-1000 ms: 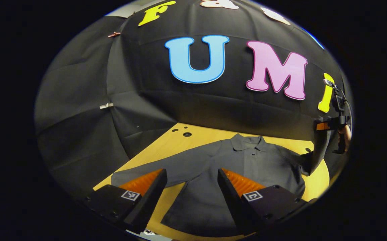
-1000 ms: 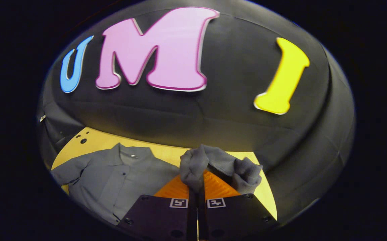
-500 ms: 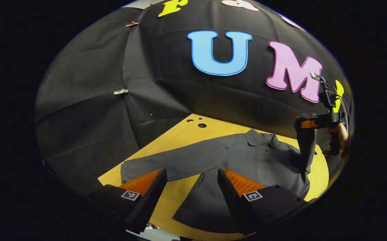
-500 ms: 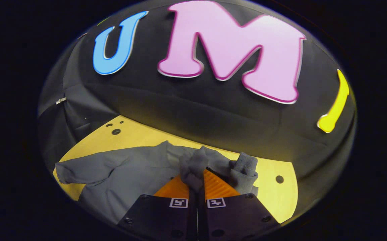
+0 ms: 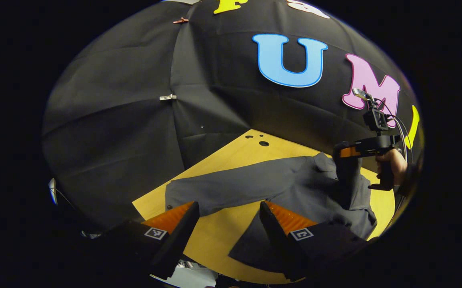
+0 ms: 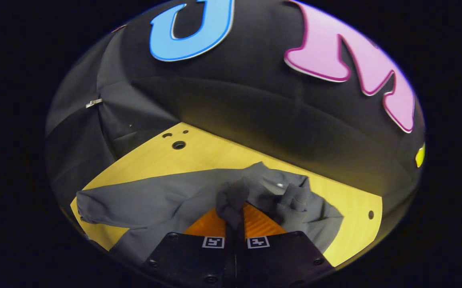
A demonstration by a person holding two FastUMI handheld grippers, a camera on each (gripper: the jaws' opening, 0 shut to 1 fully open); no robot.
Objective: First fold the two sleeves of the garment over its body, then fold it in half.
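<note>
A dark grey collared shirt [image 5: 295, 188] lies flat on the yellow wooden table [image 5: 223, 236]. Its one long sleeve [image 5: 223, 188] stretches out flat toward the left. My left gripper [image 5: 227, 214] hovers open above the table, between that sleeve and the shirt's body, holding nothing. In the left gripper view the right gripper [image 5: 345, 154] hangs over the shirt's collar, held by a hand [image 5: 391, 166], with the other sleeve dangling from it. In the right gripper view my right gripper [image 6: 235, 218] is shut on that bunched sleeve end [image 6: 231, 200], lifted over the shirt's body [image 6: 167, 204].
Black cloth walls close in behind and to the left of the table. Small round holes [image 5: 263, 143] mark the table's far corner, and another hole [image 6: 371, 215] sits near its right edge. The table's near edge [image 5: 215, 272] runs just below my left gripper.
My right gripper has carried the lifted sleeve leftward, from beside the shirt to over its collar and body. My left gripper has stayed open while its view swung left.
</note>
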